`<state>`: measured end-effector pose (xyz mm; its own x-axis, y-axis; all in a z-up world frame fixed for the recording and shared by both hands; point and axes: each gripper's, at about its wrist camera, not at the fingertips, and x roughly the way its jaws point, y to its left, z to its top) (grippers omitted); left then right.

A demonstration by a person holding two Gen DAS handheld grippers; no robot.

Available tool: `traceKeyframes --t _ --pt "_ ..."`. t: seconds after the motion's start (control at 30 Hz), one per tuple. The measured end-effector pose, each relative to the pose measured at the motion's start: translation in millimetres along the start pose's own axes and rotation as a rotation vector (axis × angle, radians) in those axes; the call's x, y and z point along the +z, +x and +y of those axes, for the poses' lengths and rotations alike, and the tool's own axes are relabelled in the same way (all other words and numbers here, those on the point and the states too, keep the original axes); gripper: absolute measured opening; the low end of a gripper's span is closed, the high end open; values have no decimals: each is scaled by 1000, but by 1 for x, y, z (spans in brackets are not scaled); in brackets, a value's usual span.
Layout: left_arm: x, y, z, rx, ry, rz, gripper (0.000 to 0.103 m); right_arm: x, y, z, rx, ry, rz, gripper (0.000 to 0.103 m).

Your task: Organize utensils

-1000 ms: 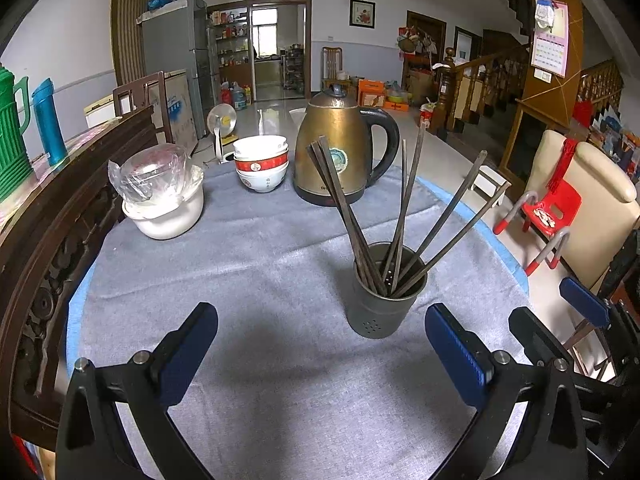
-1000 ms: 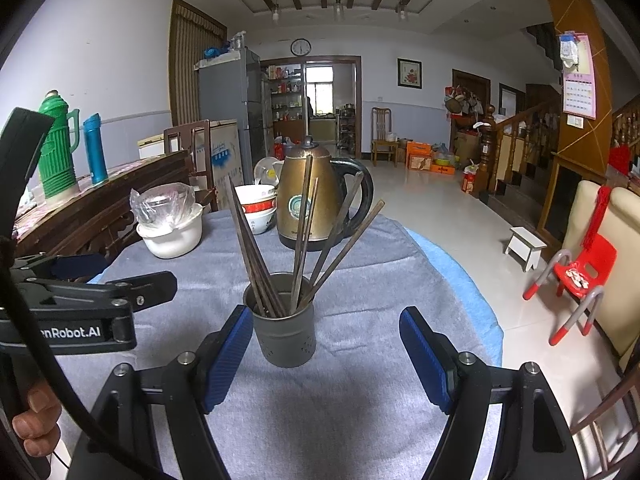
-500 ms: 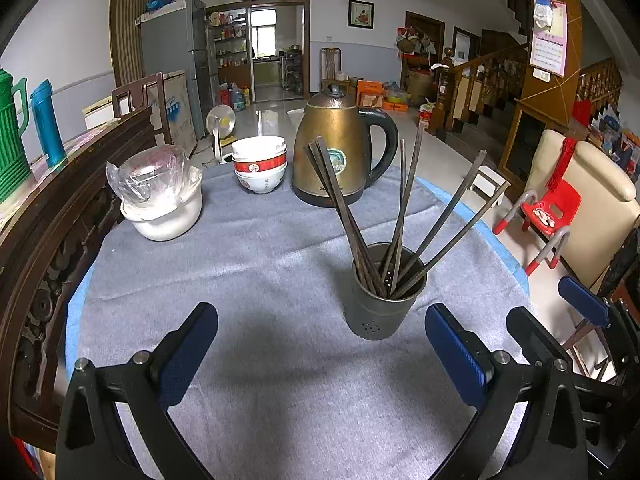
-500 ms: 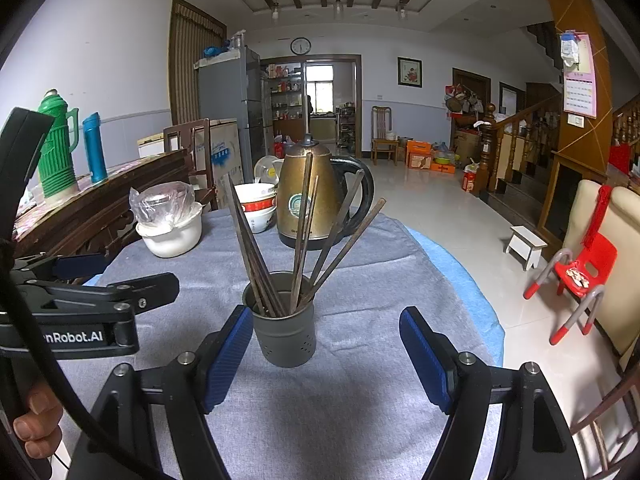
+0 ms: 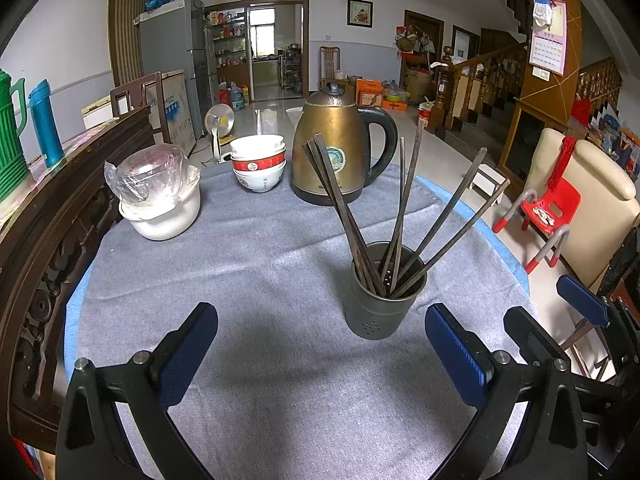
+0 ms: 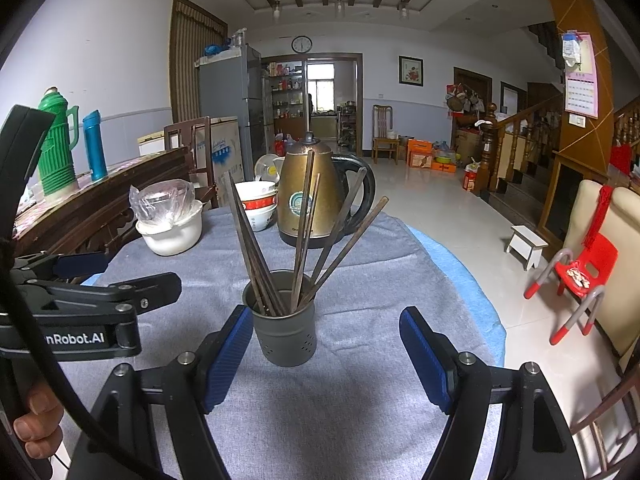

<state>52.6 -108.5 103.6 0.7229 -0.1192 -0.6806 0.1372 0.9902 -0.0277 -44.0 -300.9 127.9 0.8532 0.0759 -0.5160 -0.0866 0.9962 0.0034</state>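
A dark grey perforated utensil holder (image 5: 383, 300) stands on the grey tablecloth (image 5: 248, 280) with several dark chopsticks (image 5: 340, 208) fanned out of it. My left gripper (image 5: 320, 356) is open and holds nothing; the holder sits ahead of it, nearer its right finger. In the right wrist view the holder (image 6: 285, 332) and its chopsticks (image 6: 256, 248) stand just beyond my right gripper (image 6: 326, 360), close to its left pad (image 6: 224, 356). That gripper is open too, with nothing held. The left gripper (image 6: 140, 274) shows at that view's left edge, and the right gripper (image 5: 540, 300) shows at the left view's right edge.
At the back of the table stand a brass kettle (image 5: 336, 152), stacked bowls (image 5: 259, 162) and a white pot with a plastic bag (image 5: 160, 200). A carved wooden sideboard (image 5: 52, 240) borders the left. The table's blue edge (image 5: 500, 240) curves at the right, above a red chair (image 5: 548, 208).
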Motion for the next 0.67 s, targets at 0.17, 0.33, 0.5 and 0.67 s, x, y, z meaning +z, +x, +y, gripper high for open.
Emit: traceKeyframes --t 0.17,0.33,0.5,0.67 --pt "1 2 1 6 -6 4 103 0 2 1 1 -3 3 79" --pt "0 2 0 3 -3 1 103 0 3 1 3 -5 2 79" --pt "1 -1 -2 1 6 -12 103 1 3 1 3 -5 1 79" --pt "1 -1 -1 -1 2 -10 103 1 3 2 4 -6 0 79"
